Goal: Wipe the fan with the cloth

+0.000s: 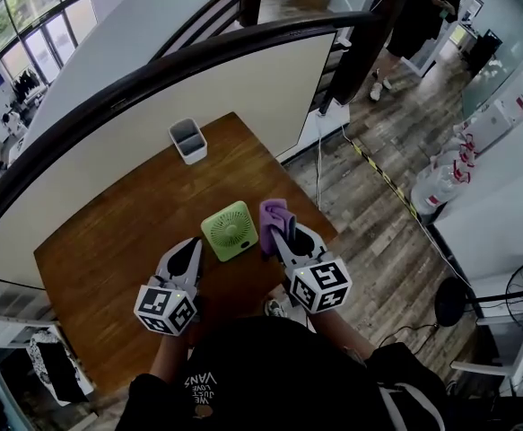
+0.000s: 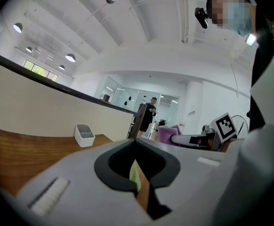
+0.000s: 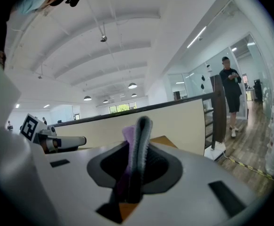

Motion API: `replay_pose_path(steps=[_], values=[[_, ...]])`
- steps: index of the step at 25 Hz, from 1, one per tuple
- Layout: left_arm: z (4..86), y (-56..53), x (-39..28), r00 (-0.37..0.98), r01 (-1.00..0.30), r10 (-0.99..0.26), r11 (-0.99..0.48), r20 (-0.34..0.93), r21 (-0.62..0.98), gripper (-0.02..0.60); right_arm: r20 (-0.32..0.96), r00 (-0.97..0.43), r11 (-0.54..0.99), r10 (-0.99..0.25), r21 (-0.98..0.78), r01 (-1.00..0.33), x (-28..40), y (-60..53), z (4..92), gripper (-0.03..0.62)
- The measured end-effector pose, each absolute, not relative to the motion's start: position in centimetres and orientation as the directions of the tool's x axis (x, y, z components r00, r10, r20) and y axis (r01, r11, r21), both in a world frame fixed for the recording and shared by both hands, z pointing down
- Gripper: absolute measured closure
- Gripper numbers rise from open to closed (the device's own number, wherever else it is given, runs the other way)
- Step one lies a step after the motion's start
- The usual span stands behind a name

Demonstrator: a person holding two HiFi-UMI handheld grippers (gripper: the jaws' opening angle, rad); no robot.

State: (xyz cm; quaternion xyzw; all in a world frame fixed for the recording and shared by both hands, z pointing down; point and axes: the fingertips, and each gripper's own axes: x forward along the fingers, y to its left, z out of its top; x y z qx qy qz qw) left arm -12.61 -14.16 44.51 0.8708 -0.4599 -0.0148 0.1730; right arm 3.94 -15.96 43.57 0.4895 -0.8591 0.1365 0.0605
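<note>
Two grippers sit nearest the person, one on either side of the fan (image 1: 230,230). The left gripper (image 1: 192,244) has its jaws together with nothing clamped. In the left gripper view only a green sliver of the fan shows through the slit past the tips. It hangs at about 9 o'clock of the fan, just beside its edge; whether it touches I cannot tell. Closed and placed there, it reads as a stop, a blunt tip to brace the light fan against a sideways push.

The right gripper (image 1: 280,233), at 3 o'clock of the fan, is clamped on the cloth (image 1: 272,212). The right gripper view shows the purple cloth pinched between the pads, with a fold standing above the tips. Held by one part like this, it likely leaves a soft pad out front, so fabric rather than plastic meets the grille.

At 12 o'clock from the person, the green fan rests by the near corner of the table (image 1: 108,241), its round grille facing the head view. That keeps the face to be wiped open from above. The cloth is just beside the fan, and wiping looks not yet begun.

Farther off, at 11 o'clock of the fan, a white bin (image 1: 188,140) stands well apart. Beyond, at 1 o'clock, a person (image 1: 422,12) stands on the floor.
</note>
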Motion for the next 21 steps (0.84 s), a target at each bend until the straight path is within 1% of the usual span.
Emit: replay_pose_path(steps=[21], values=[[44.5, -12.6, -11.4, 0.556, -0.811, -0.818, -0.494, 0.149, 0.315, 0.571, 0.26, -0.566, 0.544, -0.782, -0.158, -0.824, 4.5, -15.6, 43.9, 0.51]])
